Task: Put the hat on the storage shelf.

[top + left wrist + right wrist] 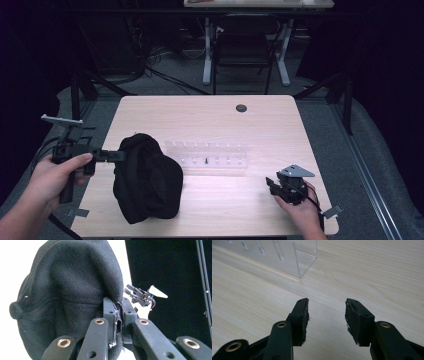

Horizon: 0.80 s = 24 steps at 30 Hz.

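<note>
A black fabric cap rests on the left part of the wooden table. My left gripper comes in from the left and is shut on the cap's upper left edge. In the left gripper view the cap bulges up behind the jaws, whose pads pinch its fabric at the left gripper. My right gripper rests near the table's front right, held by a hand. In the right gripper view the right gripper stands open just above bare wood with nothing between its fingers.
A clear acrylic rack with slots lies across the middle of the table, its corner ahead of the right jaws. A small dark round grommet sits near the far edge. A chair and desk legs stand beyond the table.
</note>
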Motion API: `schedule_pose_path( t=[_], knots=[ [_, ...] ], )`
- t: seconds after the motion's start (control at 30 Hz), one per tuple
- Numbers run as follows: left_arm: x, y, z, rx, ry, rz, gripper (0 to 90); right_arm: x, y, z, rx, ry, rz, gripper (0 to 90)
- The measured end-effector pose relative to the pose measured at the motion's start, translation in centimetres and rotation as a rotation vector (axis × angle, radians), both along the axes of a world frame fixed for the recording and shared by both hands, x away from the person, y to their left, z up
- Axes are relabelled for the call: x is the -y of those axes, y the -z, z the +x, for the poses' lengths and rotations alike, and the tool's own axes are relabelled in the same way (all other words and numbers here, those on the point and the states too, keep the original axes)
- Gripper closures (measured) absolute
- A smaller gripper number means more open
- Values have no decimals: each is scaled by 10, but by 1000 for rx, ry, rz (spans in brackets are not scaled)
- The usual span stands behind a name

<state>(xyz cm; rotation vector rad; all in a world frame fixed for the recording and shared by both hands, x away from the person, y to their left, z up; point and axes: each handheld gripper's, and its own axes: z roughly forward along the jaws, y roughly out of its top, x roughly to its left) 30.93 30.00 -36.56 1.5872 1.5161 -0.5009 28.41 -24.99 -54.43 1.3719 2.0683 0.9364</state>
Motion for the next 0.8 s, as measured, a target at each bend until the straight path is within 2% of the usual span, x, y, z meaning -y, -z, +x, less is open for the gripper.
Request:
schedule_pose_path(
  t=[0.27,0.53,0.73,0.8],
  knots=[
    [-5,-10,1,27,-22,-13,857,0,0,0,2,1,3,532],
    [-8,-26,3,57,-37,-54,857,0,0,0,1,0,8,531],
    [-3,-39,8,88,-36,-82,857,0,1,0,-1,-1,8,531],
    [0,-42,10,94,-37,-78,857,0,1,1,-2,-2,6,532]
  ],
)
